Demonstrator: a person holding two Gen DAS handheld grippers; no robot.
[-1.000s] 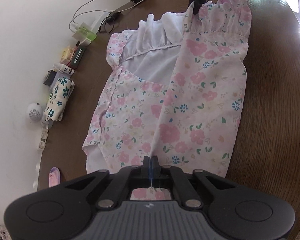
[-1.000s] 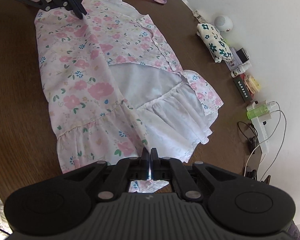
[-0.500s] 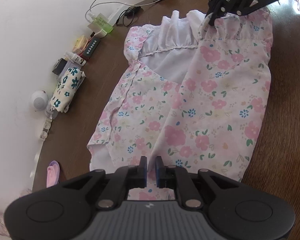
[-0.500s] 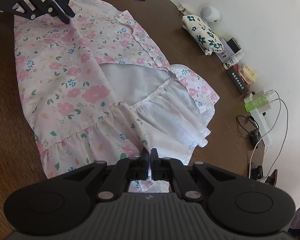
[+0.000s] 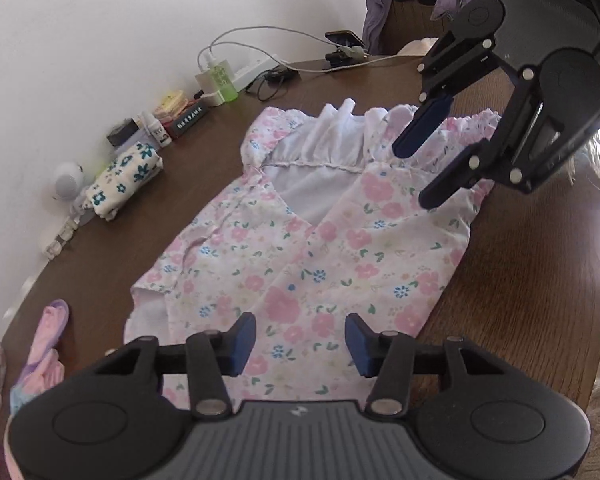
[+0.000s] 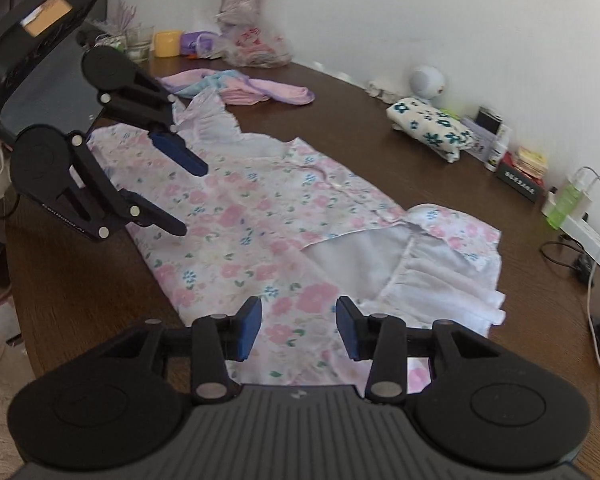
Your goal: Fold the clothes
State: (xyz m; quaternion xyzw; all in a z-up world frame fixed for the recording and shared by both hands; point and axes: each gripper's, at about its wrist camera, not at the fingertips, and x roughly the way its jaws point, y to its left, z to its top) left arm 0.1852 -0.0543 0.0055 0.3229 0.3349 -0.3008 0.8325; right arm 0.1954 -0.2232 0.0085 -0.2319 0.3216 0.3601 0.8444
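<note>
Two grippers, left gripper (image 5: 300, 338) and right gripper (image 6: 298, 326), have just been opening; a second ago each pinched the dress (image 5: 320, 248), and now nothing sits between their spread fingers. That suggests one lengthwise fold is finished. Below and ahead of both sets of fingers, the pink flowered dress lies flat on the brown table (image 5: 532, 280), white lining showing.

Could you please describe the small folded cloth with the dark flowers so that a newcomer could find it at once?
Start from the brown wooden table and follow its far edge along the white wall. There, beside a small white round gadget and a row of little bottles and boxes, lies the folded cloth. Its cream fabric carries dark teal flowers, unlike the pink-flowered dress spread mid-table.
</note>
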